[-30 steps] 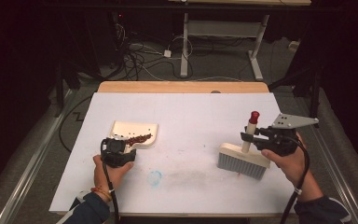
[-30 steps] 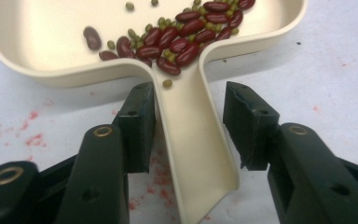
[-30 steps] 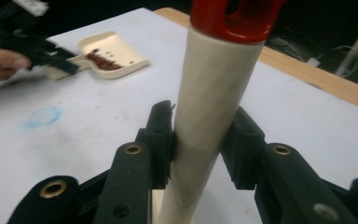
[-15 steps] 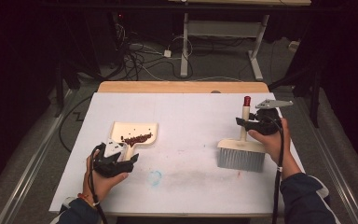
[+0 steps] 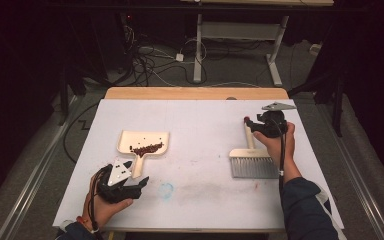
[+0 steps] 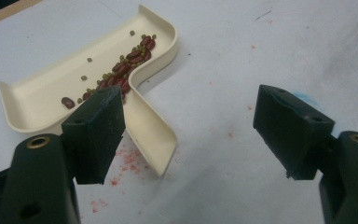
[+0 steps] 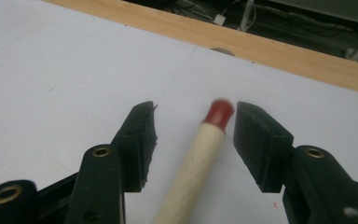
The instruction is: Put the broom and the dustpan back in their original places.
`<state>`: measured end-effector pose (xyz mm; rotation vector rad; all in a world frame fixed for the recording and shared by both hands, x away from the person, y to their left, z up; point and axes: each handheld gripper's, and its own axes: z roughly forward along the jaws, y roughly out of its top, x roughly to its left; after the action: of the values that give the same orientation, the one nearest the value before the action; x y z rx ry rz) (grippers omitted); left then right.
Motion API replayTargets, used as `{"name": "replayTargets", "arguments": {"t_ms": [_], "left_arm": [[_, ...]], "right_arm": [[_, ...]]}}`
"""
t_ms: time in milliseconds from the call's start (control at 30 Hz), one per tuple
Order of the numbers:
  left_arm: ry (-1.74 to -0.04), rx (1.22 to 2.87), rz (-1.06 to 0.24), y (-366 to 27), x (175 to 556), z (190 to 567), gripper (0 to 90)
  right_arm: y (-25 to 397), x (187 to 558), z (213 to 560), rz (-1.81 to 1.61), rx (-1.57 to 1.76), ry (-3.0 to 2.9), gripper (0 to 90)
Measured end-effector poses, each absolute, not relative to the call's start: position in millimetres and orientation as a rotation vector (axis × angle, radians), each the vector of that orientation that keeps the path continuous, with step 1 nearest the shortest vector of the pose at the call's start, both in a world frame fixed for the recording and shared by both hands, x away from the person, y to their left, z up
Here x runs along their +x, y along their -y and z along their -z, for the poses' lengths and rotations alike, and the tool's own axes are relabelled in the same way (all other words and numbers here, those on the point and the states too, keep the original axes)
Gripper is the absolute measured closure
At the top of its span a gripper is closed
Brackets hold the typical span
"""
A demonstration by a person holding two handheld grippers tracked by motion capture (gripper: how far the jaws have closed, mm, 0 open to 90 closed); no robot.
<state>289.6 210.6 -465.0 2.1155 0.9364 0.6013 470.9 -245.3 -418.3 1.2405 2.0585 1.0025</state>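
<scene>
From the high view, the dustpan (image 5: pixel 142 144) lies on the white table (image 5: pixel 200 125) at the left with a small heap of beans (image 5: pixel 146 149) in it, its short handle pointing back toward the person. The left tool (image 5: pixel 130 184) sits just behind that handle's end, slightly to its right. On the right, the brush (image 5: pixel 252 161) lies with its bristles toward the person and its long handle running away up the table, red tip at the far end. The right tool (image 5: pixel 252 123) hovers at that far end, so each hand is the nearer one for its own thing

In the left gripper view, the left tool (image 6: pixel 189 133) is spread wide and grips nothing. The dustpan (image 6: pixel 51 91) lies ahead and to the left, its handle slanting down toward the left jaw and ending just beside it, not between the jaws. I judge a small shift leftward would bring the handle into the gap

In the right gripper view, the right tool (image 7: pixel 193 140) is parted too, with the brush (image 7: pixel 193 163) handle running straight up between the jaws, clear of both. Its red tip sits level with the jaw ends, so closing there should catch it
</scene>
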Motion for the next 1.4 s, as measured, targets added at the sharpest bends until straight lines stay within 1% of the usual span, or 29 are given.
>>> {"name": "replayTargets", "arguments": {"t_ms": [100,267,567,900,1033,1200,1400], "left_arm": [[-0.938,2.124,-0.598,-208,290,467,24.8],[-0.94,2.129,-0.602,-207,290,469,24.2],[-0.93,2.155,-0.616,-203,292,471,23.3],[-0.921,2.163,-0.628,-203,290,470,23.3],[-0.931,2.184,-0.654,-202,290,470,23.3],[-0.928,2.172,-0.649,-203,290,469,23.3],[-0.922,2.17,-0.637,-202,289,469,23.3]], "right_arm": [[244,469,421,-1.021,1.253,-2.046,48.7],[243,462,423,-1.047,1.254,-2.037,44.6],[241,435,411,-1.187,1.159,-1.983,40.4],[233,409,394,-1.195,1.011,-1.996,36.9],[229,398,387,-1.211,0.952,-2.012,38.0],[225,384,381,-1.226,0.901,-2.015,34.7],[225,373,380,-1.234,0.857,-2.027,33.4]]}}
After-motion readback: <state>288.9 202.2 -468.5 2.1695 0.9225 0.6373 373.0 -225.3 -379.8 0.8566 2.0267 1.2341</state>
